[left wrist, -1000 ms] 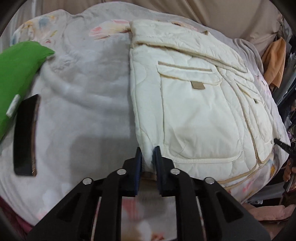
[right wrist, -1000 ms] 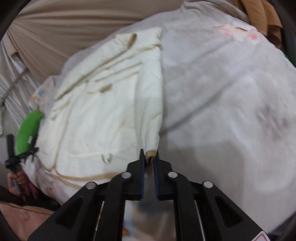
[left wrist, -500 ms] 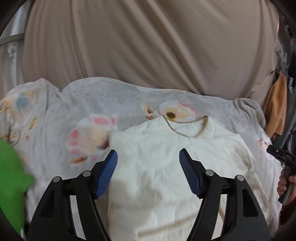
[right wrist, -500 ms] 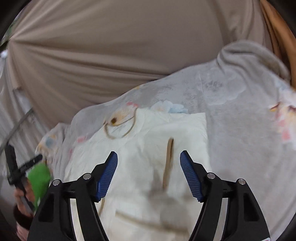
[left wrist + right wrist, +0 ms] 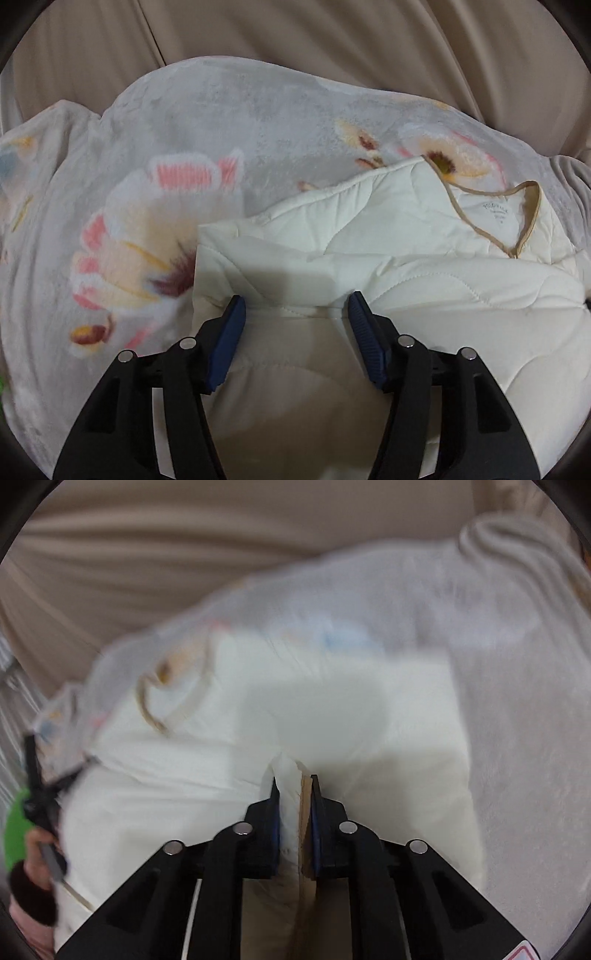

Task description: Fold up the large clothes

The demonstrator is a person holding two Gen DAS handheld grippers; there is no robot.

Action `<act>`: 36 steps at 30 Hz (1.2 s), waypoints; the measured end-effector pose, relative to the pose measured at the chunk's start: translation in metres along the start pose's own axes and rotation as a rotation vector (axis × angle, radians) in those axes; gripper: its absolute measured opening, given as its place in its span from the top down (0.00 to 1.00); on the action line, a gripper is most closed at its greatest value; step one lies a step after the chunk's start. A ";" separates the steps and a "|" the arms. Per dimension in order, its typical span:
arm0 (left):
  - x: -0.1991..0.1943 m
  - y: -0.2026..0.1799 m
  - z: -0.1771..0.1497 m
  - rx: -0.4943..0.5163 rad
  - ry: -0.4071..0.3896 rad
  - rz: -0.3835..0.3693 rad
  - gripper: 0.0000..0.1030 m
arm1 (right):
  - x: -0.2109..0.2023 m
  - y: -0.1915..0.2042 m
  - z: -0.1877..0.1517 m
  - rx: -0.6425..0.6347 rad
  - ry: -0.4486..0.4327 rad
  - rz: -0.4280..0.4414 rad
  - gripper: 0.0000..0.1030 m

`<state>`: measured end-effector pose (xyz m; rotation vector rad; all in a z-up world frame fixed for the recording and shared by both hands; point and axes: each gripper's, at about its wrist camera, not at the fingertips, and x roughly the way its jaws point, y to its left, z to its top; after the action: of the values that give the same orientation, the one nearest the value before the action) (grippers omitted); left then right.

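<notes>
Cream quilted jacket half-folded on the flowered blanket

The jacket lies doubled on the floral blanket, its tan-trimmed neckline at the far end. The left hand-held gripper stands spread wide over the fold, holding nothing. The right hand-held gripper is pinched on a bunched jacket edge. I'd say the next fold is starting; the left needs its own grip.

cream jacket, grey floral blanket, perhaps tan-trimmed
</notes>
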<state>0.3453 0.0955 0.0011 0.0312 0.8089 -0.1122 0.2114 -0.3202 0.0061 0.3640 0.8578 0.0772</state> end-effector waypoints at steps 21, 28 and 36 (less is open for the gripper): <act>0.038 -0.016 0.050 0.033 0.066 0.103 0.41 | 0.132 0.234 0.085 -0.283 0.180 0.224 0.92; 0.038 -0.012 0.045 0.034 0.046 0.103 0.39 | 0.102 0.116 0.086 -0.120 0.119 0.023 1.00; -0.019 -0.091 0.073 0.074 -0.042 -0.174 0.40 | 0.032 0.063 0.094 -0.048 0.008 0.064 0.92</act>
<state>0.3746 0.0016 0.0667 0.0279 0.7648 -0.3066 0.3078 -0.2808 0.0607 0.3462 0.8508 0.1589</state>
